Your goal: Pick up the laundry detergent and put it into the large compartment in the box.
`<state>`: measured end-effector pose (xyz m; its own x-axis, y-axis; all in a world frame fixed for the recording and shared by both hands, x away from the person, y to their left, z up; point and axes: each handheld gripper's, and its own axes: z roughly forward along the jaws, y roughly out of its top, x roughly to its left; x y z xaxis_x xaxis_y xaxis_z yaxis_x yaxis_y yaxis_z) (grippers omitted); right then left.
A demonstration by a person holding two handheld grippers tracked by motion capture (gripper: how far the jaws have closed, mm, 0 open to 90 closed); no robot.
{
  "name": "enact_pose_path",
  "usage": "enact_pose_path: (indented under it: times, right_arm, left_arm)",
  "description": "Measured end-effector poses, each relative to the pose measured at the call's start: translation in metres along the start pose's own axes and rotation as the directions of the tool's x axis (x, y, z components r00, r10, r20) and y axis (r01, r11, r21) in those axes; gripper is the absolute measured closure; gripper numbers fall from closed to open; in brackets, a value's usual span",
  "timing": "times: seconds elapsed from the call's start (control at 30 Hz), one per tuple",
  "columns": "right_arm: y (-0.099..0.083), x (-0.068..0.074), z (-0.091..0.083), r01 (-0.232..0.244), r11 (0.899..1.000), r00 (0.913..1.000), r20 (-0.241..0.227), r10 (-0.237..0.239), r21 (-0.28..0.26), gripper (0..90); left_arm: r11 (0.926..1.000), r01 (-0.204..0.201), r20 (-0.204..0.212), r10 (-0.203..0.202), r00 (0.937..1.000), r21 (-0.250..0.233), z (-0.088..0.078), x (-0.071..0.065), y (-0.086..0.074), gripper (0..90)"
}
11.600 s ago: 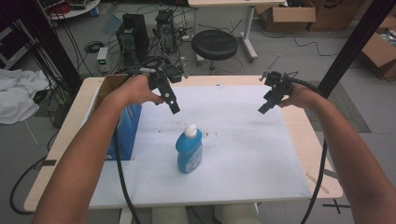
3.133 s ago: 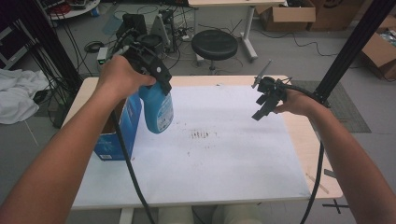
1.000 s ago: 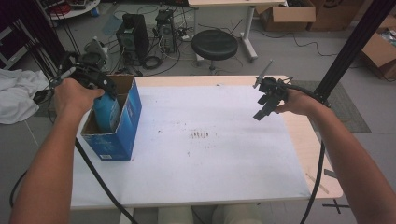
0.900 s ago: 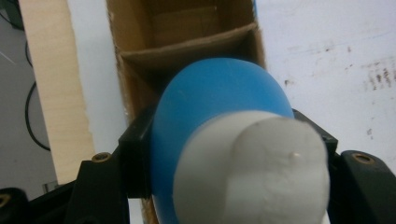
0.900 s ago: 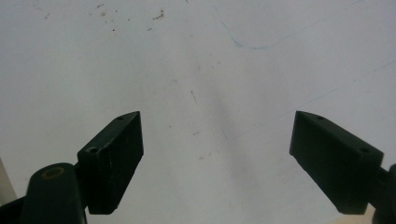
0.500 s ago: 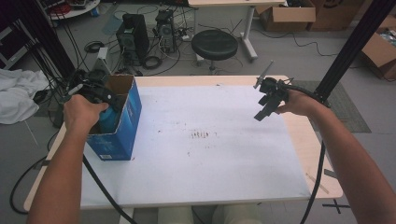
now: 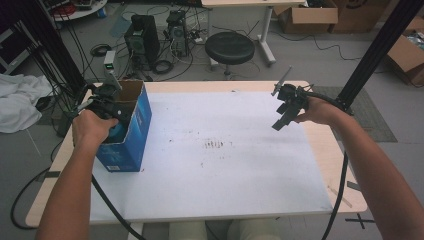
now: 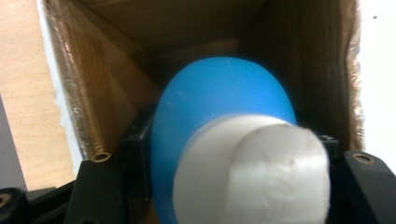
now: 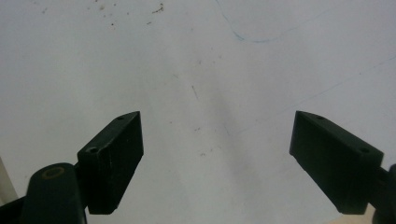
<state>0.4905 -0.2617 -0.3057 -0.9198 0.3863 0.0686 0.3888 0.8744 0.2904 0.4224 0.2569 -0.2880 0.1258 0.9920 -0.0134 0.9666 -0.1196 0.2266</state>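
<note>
The left gripper point(image 7: 111, 102) sits at the open top of a blue cardboard box point(image 7: 131, 135), which stands near the table's point(image 7: 225, 165) left edge. In the left gripper view the gripper point(image 8: 224, 163) is clamped on a blue bottle point(image 8: 219, 107) w/ a white cap point(image 8: 261, 172): the black jaws press its sides, and the bottle's body points down into the box's point(image 8: 116, 70) brown interior. In the high view a bit of the bottle point(image 7: 118, 131) shows blue inside the box, just under the left hand point(image 7: 91, 127). The box has print on its lower front, too small to read; no label can be read on the bottle.

Mid-table the white surface is bare apart from brown specks point(image 7: 216, 145).

On the right, the right gripper point(image 7: 282, 116) hangs above the table, held by the right hand point(image 7: 316, 111), well apart from the box. In the right gripper view the gripper point(image 9: 215, 158) has its jaws wide apart w/ nothing between them, just white table point(image 9: 210, 70) w/ faint pen lines and specks.
</note>
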Motion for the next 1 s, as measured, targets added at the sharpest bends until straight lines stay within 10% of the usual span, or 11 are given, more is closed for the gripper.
enact_pose_path:
  times: [1.0]
  right_arm:
    - [-0.001, 0.004, 0.0, 0.003, 1.0, 1.0, -0.008, -0.003, -0.003, 17.3]
  left_arm:
    - [0.9946, 0.081, 0.081, -0.076, 0.9938, -0.065, -0.023, 0.012, -0.004, 26.9]
